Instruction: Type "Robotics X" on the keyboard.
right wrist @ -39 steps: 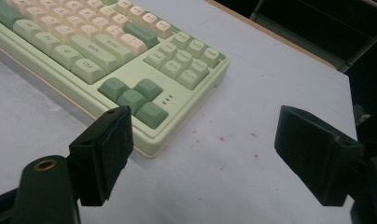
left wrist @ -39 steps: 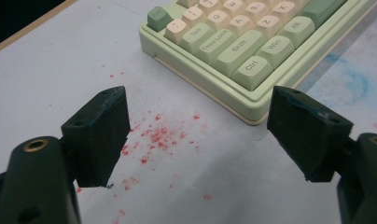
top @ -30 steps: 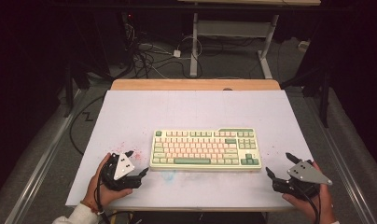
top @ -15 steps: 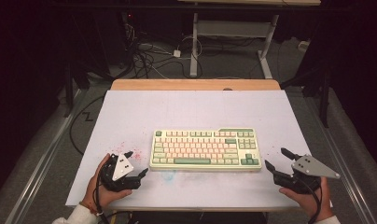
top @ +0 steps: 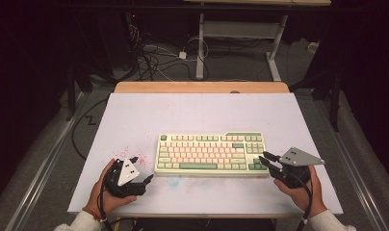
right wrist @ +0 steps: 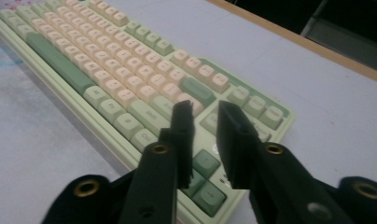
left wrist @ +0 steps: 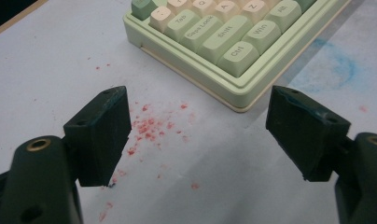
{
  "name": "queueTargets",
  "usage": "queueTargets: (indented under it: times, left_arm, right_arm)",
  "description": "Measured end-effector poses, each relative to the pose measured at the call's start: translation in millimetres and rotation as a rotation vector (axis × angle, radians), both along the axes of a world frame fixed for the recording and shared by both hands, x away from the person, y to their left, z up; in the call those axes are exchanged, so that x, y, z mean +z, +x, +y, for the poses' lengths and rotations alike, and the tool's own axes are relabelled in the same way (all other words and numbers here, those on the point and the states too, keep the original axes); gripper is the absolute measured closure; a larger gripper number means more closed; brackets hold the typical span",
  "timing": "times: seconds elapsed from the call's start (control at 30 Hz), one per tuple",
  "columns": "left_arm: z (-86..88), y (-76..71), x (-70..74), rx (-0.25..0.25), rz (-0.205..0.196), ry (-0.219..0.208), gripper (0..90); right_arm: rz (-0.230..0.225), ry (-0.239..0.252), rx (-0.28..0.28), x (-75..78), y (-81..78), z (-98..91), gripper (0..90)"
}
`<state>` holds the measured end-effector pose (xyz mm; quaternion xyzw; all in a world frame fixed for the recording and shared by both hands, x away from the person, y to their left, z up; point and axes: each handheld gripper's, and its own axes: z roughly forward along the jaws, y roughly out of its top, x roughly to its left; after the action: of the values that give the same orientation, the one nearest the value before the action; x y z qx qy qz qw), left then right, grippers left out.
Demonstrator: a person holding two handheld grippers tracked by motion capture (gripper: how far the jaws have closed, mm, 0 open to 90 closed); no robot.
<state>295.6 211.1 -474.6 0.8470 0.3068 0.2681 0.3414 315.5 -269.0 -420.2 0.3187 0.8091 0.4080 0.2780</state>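
Green keyboard (top: 211, 154), one; left gripper (top: 145, 182) wide open, right gripper (top: 265, 159) nearly closed, seemingly empty.

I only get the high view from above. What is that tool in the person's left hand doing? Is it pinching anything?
Observer: No. The left gripper view shows the left gripper with its fingers wide apart and nothing between them. Red specks dot the table beyond.
Operator: And the right one?
Observer: On the right gripper, the fingers have just been closing. A narrow, empty gap remains, in front of the keyboard and its green corner keys.
Operator: Which key is nearest the left tool?
Observer: Ctrl.
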Motion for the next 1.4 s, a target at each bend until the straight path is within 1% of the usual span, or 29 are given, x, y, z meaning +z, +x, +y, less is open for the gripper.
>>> queueTargets:
  times: [0.1, 0.23, 0.27, 0.3, 0.53, 0.67, 0.8, 0.97, 1.1, 1.33, 1.37, 1.4]
  left_arm:
    - [0.1, 0.0, -0.1, 0.0, 0.002, 0.0, 20.7]
    - [0.2, 0.1, -0.5, -0.002, 0.005, 0.002, 20.7]
    - [0.2, 0.1, -0.5, -0.002, 0.005, 0.002, 20.7]
    - [0.0, -0.1, -0.4, -0.004, 0.008, 0.0, 20.6]
    - [-0.5, -0.2, -0.5, -0.005, 0.01, 0.0, 20.6]
    - [-0.6, 0.1, -0.9, -0.006, 0.013, 0.005, 20.7]
    - [-0.8, 0.0, -1.1, -0.007, 0.014, 0.006, 20.7]
    - [-0.6, -0.2, -1.1, -0.004, 0.012, 0.008, 20.8]
    - [-0.6, 0.1, -1.3, -0.004, 0.015, 0.007, 20.8]
    - [-1.2, 0.3, -0.7, -0.003, 0.017, 0.002, 20.8]
    - [-1.0, 0.8, -0.3, -0.006, 0.008, 0.003, 20.8]
    - [-1.0, 0.9, 0.1, -0.007, 0.008, -0.001, 21.0]
  right_arm:
    - [0.005, -0.01, 0.023, 0.7, 3.9, 8.1, 85.0]
    - [0.018, -0.027, 0.051, -0.1, 8.4, 18.4, 89.6]
    - [0.018, -0.027, 0.051, -0.1, 8.4, 18.4, 89.6]
    - [0.024, -0.035, 0.064, -1.1, 10.6, 23.2, 89.8]
    - [0.051, -0.061, 0.095, -6.7, 20.6, 40.0, 89.9]
    - [0.074, -0.075, 0.101, -12.2, 27.7, 48.2, 89.9]
    - [0.097, -0.099, 0.108, -18.8, 33.5, 54.8, 89.9]
    - [0.118, -0.13, 0.105, -27.0, 38.7, 58.5, 90.0]
    - [0.132, -0.136, 0.105, -30.2, 40.3, 58.3, 90.0]
    - [0.138, -0.136, 0.104, -32.4, 40.5, 58.1, 90.0]
    - [0.14, -0.137, 0.103, -32.4, 40.4, 57.9, 90.0]
    - [0.144, -0.143, 0.104, -34.0, 40.7, 57.9, 90.0]
